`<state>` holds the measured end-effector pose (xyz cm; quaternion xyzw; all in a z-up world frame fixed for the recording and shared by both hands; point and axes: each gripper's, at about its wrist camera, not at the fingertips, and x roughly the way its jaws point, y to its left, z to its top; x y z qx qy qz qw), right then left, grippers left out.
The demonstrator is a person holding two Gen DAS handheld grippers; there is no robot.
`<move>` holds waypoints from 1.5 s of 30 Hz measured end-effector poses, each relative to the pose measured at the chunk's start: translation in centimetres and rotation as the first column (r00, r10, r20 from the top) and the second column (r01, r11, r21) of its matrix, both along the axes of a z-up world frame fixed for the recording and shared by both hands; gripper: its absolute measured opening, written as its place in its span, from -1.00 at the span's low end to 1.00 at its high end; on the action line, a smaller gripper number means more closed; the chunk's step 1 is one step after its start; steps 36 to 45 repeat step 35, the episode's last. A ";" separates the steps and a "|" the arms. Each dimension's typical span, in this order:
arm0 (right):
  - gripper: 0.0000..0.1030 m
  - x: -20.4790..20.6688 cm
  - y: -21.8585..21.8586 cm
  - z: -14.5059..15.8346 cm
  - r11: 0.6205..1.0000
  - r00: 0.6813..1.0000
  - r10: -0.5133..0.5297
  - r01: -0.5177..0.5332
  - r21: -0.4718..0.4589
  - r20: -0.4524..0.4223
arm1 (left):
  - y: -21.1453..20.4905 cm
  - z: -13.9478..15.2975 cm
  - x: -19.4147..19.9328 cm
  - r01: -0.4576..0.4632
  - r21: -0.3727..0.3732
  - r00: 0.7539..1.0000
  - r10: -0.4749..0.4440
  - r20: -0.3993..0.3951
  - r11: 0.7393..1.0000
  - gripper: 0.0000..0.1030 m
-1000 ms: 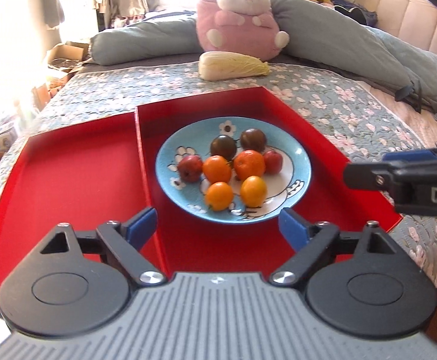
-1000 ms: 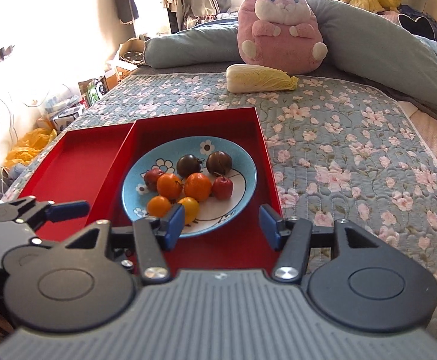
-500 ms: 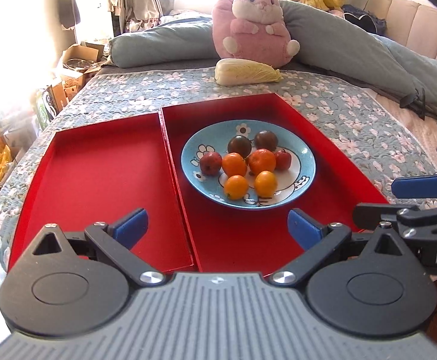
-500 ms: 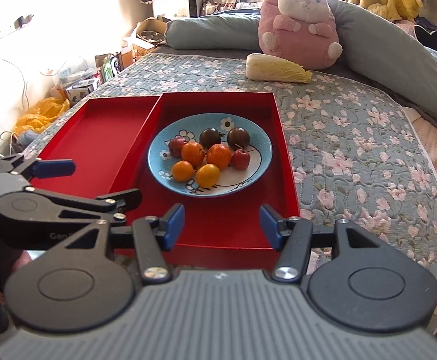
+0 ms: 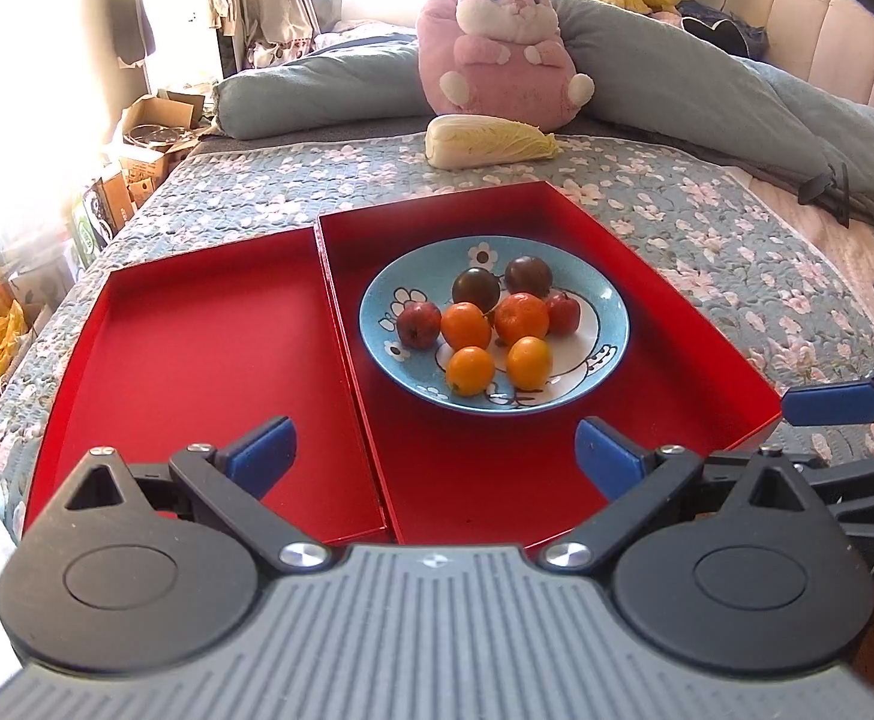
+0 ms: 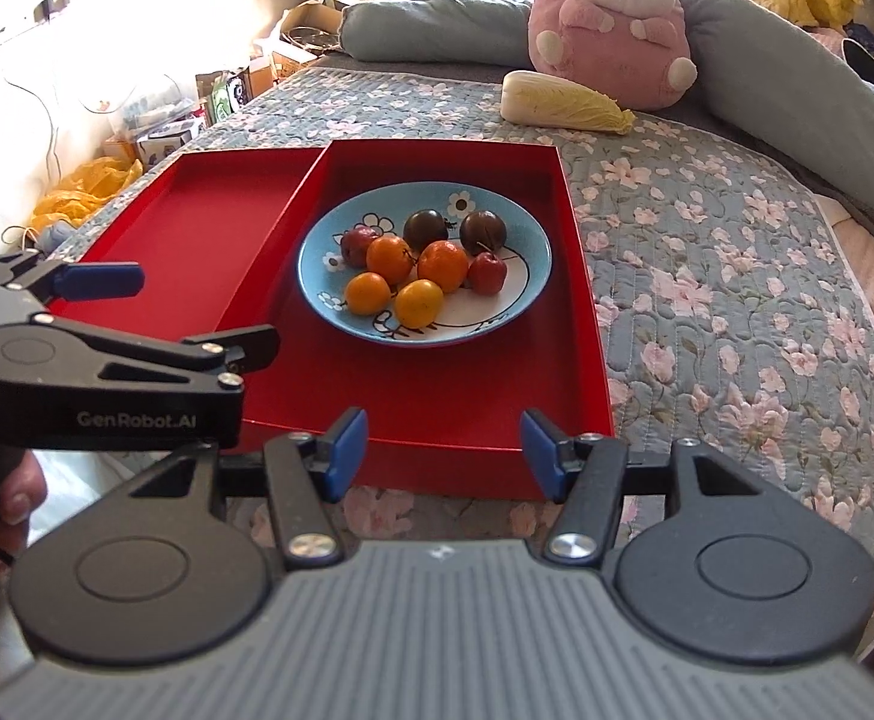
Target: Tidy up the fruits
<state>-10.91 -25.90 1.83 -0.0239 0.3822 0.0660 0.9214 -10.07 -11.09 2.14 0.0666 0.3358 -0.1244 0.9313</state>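
Both our grippers have drawn back from the blue plate (image 5: 607, 324), and the left gripper (image 5: 434, 456) has just been opening, its jaws now wide apart with nothing between them. Only our right view shows a hand (image 6: 14, 501) on the left tool; the right gripper (image 6: 444, 453) gapes empty too. The fruits (image 5: 484, 318) sit on the plate, ahead of both
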 end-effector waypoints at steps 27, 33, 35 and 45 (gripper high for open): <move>0.16 -0.3 -0.3 -1.1 1.000 1.000 0.005 -0.005 0.000 -0.030 | -0.2 -0.4 0.1 0.000 0.002 1.000 0.000 -0.005 1.000 0.96; 0.16 -0.4 -0.4 -1.1 1.000 1.000 0.003 -0.002 0.003 -0.029 | -0.2 -0.5 0.0 0.004 -0.007 1.000 -0.004 -0.004 1.000 0.94; 0.16 -0.4 -0.4 -1.1 1.000 1.000 0.001 -0.001 0.006 -0.027 | -0.3 -0.5 0.0 0.002 -0.006 1.000 -0.002 -0.004 1.000 0.94; 0.16 -0.4 -0.4 -1.1 1.000 1.000 0.001 -0.001 0.006 -0.027 | -0.3 -0.5 0.0 0.002 -0.006 1.000 -0.002 -0.004 1.000 0.94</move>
